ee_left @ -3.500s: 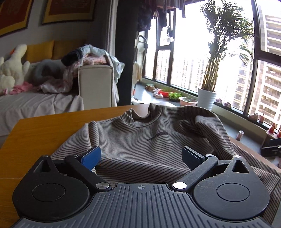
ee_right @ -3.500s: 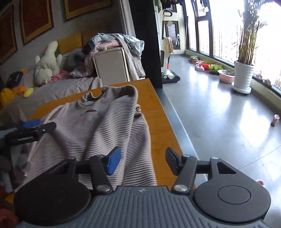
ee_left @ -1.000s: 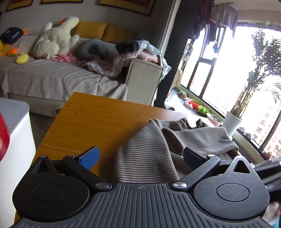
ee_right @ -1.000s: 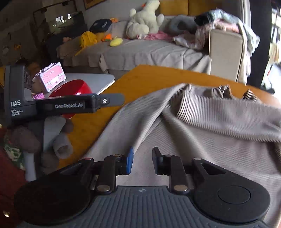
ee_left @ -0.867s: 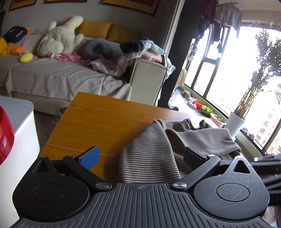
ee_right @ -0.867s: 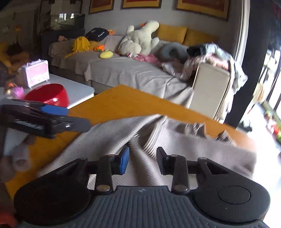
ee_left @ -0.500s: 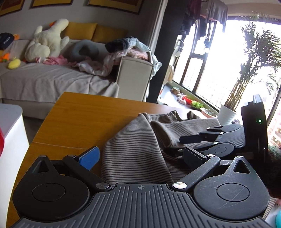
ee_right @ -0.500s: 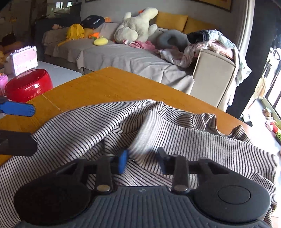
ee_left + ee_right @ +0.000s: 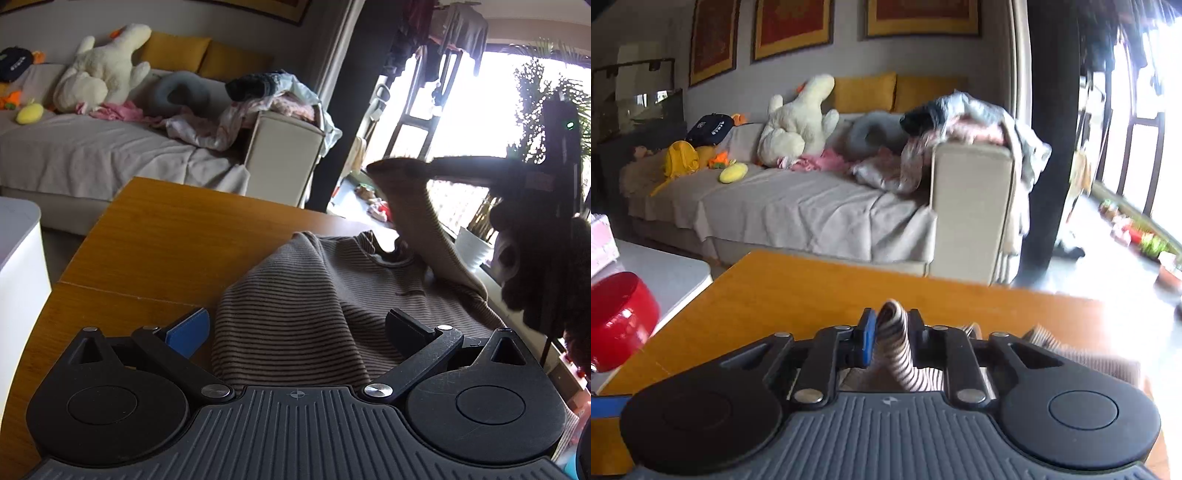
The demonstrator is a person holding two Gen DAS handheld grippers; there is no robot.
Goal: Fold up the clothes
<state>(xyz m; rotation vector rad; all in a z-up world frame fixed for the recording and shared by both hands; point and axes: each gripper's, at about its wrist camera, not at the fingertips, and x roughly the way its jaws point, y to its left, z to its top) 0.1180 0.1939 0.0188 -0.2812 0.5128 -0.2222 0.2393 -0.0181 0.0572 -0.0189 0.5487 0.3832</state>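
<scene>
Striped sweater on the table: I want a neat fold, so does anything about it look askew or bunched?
Yes. The striped sweater lies rumpled on the wooden table, not flat. One part is lifted off it, pinched in the right gripper, and a hump sits between the open left gripper's fingers.

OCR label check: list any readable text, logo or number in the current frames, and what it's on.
None legible.
Dark print on the chest of the brown striped knit sweater: too small to read.
White lettering on the black bag on the grey sofa: blurred, unreadable.
</scene>
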